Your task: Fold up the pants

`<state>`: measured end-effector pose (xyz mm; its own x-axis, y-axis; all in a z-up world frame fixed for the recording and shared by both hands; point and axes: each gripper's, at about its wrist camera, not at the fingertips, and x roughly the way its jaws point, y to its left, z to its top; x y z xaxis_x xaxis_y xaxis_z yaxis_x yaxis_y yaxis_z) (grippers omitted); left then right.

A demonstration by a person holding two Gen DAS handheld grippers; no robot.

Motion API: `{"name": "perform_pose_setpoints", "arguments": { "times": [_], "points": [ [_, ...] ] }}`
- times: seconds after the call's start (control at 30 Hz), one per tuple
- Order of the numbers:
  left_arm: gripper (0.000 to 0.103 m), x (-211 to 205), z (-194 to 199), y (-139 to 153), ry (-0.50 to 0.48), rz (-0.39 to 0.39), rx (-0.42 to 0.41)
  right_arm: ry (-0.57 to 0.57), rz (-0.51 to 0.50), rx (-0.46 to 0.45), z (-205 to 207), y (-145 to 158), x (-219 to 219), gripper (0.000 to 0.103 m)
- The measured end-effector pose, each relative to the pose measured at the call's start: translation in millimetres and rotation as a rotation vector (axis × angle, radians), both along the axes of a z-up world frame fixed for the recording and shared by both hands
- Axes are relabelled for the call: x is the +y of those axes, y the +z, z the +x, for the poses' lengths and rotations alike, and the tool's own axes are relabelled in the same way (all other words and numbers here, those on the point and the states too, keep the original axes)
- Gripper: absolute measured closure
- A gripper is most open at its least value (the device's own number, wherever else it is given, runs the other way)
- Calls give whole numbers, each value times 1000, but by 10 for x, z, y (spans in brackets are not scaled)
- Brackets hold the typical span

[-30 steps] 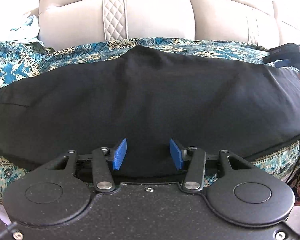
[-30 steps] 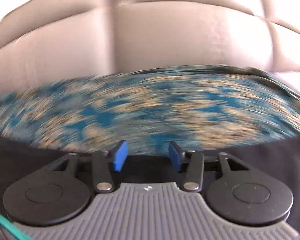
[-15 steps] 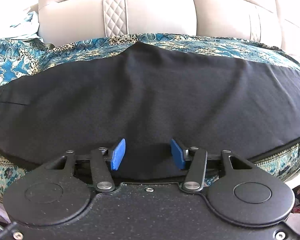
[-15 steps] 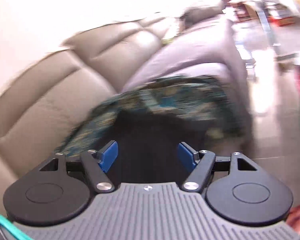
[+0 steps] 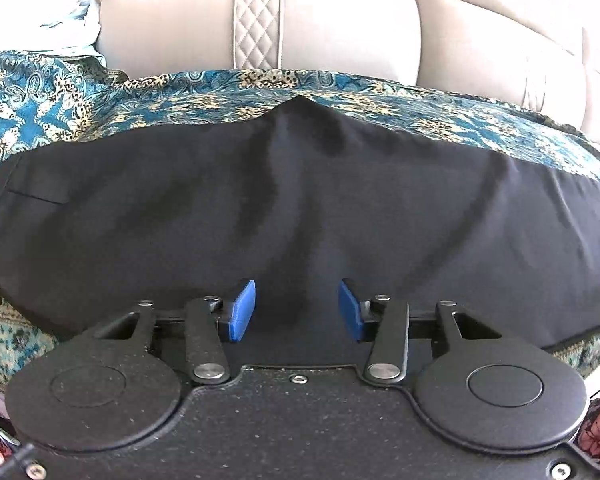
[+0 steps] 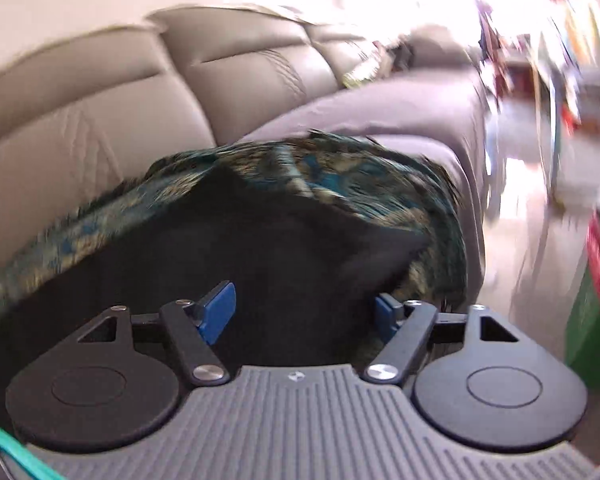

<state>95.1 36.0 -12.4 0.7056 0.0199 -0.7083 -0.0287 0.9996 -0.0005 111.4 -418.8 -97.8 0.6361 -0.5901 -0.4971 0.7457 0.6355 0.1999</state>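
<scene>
The beige sofa [image 5: 340, 36] is filling the background, and everything else is sitting on its seat: a teal patterned cloth [image 5: 204, 100] is covering the seat cushion, and the black pants [image 5: 300, 208] are lying spread flat on top of that cloth, running lengthwise along the seat, with a pointed bump in the fabric edge toward the sofa back. The left gripper [image 5: 296, 306] is hanging over the pants edge nearest the sofa front, its blue pads apart and closing, fabric showing between them but no pinch visible, so nothing is gripped. The right gripper [image 6: 300, 312] is looking along the seat toward the far sofa arm; its view is motion-blurred, jaws standing wide and narrowing slightly, with dark fabric [image 6: 260, 248] under them and a loose corner near the right pad, not clamped. Judging from this, the step in hand is getting both tools onto the near edge before folding toward the sofa back or end to end. To do it well: lower each tool until the pads straddle the pants edge only, avoid catching the patterned cloth underneath, close fully on both sides, lift evenly, and carry the edge across so the seams line up and that bump flattens out.
</scene>
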Motion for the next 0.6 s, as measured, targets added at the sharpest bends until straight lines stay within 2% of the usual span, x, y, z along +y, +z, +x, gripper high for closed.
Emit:
{"name": "perform_pose_setpoints", "arguments": {
  "times": [0.17,0.23,0.33,0.5,0.6],
  "points": [
    [60,-36,67,20,8,29,10,119,-205,73,191,71,353,26],
    [60,-48,82,21,13,19,18,127,-237,97,225,81,390,25],
    [60,-70,106,-6,16,14,29,76,-206,96,190,92,330,23],
    [60,-100,109,-71,26,26,51,-87,-113,78,17,29,71,20],
    [60,-127,86,-79,21,44,49,-176,-103,76,-80,-10,21,13]
  ]
}}
